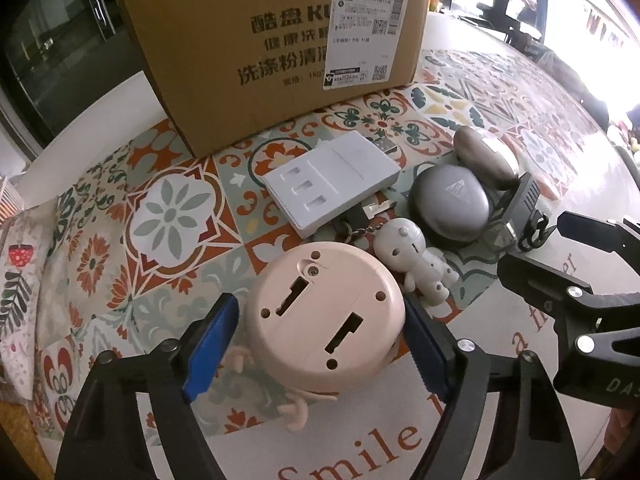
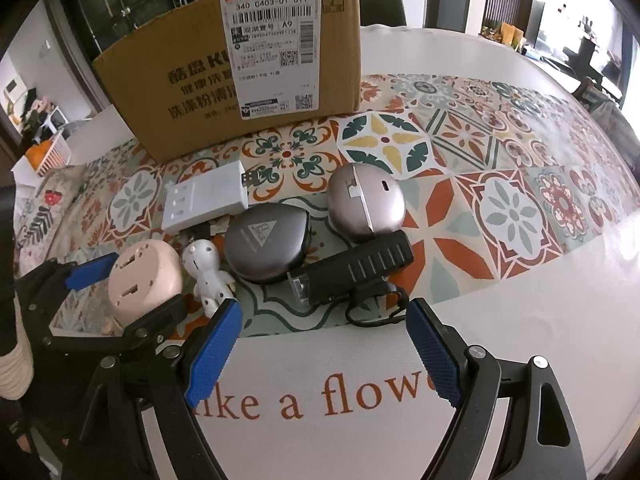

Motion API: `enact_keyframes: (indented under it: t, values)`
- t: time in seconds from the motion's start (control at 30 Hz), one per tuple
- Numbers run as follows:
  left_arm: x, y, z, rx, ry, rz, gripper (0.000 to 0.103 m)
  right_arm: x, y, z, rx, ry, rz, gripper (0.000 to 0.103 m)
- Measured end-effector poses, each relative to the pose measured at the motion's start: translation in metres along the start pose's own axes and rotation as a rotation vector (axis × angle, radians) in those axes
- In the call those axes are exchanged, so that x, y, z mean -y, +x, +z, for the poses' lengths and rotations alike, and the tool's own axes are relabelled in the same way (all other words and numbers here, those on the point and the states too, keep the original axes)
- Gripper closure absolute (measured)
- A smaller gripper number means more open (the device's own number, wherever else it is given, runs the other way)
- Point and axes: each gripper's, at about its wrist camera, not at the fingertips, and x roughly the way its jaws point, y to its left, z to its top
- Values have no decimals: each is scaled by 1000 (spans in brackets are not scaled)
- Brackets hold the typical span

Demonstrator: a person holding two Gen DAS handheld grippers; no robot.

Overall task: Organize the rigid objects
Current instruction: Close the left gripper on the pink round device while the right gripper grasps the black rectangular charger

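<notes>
A pink round device (image 1: 324, 312) lies back-up on the patterned tablecloth, between the blue pads of my left gripper (image 1: 320, 340). The right pad is at its rim; a thin gap shows at the left pad (image 1: 212, 344). Behind it lie a white figurine keychain (image 1: 420, 268), a white USB hub (image 1: 332, 180), a grey round case (image 1: 452, 200) and a silver oval case (image 1: 486, 156). My right gripper (image 2: 324, 348) stands open with nothing between its pads, just short of a black ribbed device (image 2: 360, 268) with a cord.
A large cardboard box (image 1: 280, 60) with a shipping label stands behind the objects. The tablecloth (image 2: 512, 216) runs on to the right, with a white lettered band at the front. A sleeve (image 2: 12, 360) shows at the left edge.
</notes>
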Motion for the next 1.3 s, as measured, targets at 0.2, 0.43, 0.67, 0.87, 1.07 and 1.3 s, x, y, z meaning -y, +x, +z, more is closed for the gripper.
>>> enact_keyframes:
  t: [0.2,0.43,0.67,0.87,1.07,1.3]
  values:
    - [0,0,-1,23,-10,-5,29,0,4,-3,-5,-5,8,19]
    - [8,-12,-8,54,-18,30,29,2,0,-7,21,-50,0,19]
    - [15,-34,-14,114,-72,86,29,7,-6,-9,77,-132,45,19]
    - [18,-31,-14,115,-103,115,29,11,0,-1,114,-204,72,20]
    - [22,-24,-12,102,-129,123,29,15,12,7,119,-238,81,29]
    - [24,-21,-11,92,-140,125,29,17,16,10,118,-255,100,29]
